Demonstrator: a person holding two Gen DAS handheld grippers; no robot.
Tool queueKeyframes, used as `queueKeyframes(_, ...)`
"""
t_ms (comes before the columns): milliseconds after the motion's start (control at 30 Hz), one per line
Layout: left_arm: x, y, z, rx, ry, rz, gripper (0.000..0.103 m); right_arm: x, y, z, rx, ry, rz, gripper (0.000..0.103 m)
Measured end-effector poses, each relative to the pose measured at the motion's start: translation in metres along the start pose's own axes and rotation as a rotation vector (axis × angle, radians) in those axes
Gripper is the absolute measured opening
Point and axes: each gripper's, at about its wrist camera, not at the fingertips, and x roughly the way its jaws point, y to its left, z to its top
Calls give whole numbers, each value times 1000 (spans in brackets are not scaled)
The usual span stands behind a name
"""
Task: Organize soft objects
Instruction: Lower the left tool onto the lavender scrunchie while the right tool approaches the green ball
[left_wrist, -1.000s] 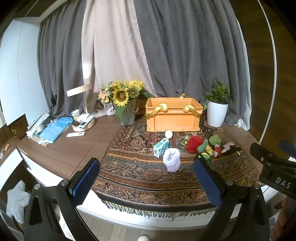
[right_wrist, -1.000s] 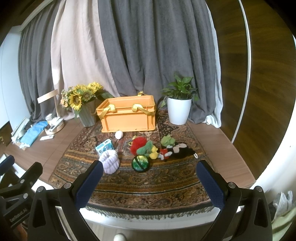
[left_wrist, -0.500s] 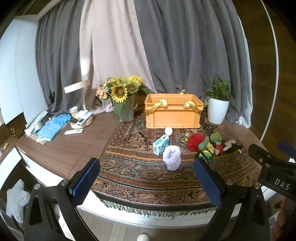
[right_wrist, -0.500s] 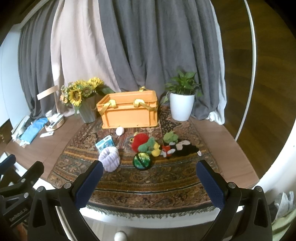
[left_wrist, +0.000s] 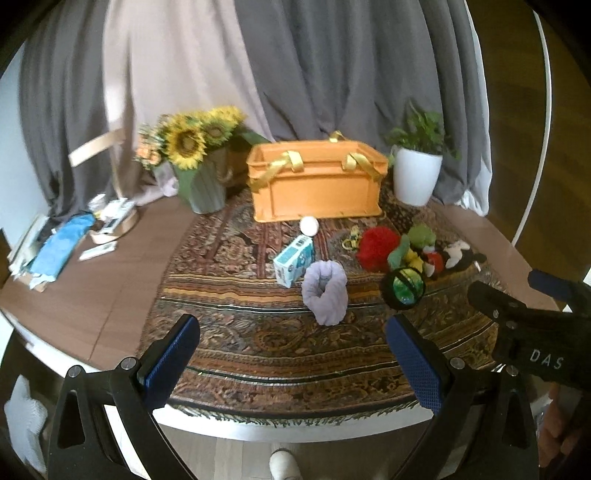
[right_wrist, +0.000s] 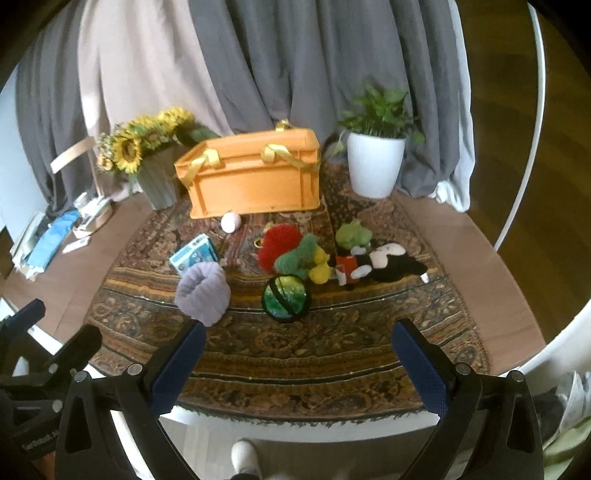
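One orange plastic crate with yellow ribbon handles stands at the back of the patterned rug; its inside cannot be seen from either camera.

In front of the crate the soft things lie loose on the rug, all outside it:
- one lavender knitted roll, nearest the table edge
- one red fluffy pompom
- one green plush with a yellow plush piece against it
- a second, lighter green plush behind these
- one black, white and red plush figure lying on its side, to the right of the crate's front

Also in front of the crate are one small white ball, just beside the crate's front wall, one light-blue carton touching the lavender roll, one green ball in a black frame, and a small yellow trinket.

Left of the crate stands one vase of sunflowers; right of it, one white pot with a green plant.

The left gripper has its two blue-padded fingers wide apart, holding nothing, short of the rug's near edge. The right gripper is likewise spread and empty.

The left camera shows the right gripper's black body at its right edge; the right camera shows the plush figure whole, where the left view crowds it. A light shoe shows on the floor below.
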Motion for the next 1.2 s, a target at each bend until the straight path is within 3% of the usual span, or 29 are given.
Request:
queueKeyframes(400, 99, 14, 25, 89, 159, -162, 99, 75, 14, 14, 83, 139, -81, 96)
queueKeyframes(700, 148, 10, 26, 163, 252, -276, 96, 110, 15, 17, 112, 208, -119, 90)
queueKeyframes(833, 166, 4, 23, 148, 293, -289, 92, 129, 9, 16, 103, 250, -77, 85)
queueKeyframes(1200, 196, -14, 18, 88, 360, -207, 82, 172, -1, 11, 43, 357, 69, 75)
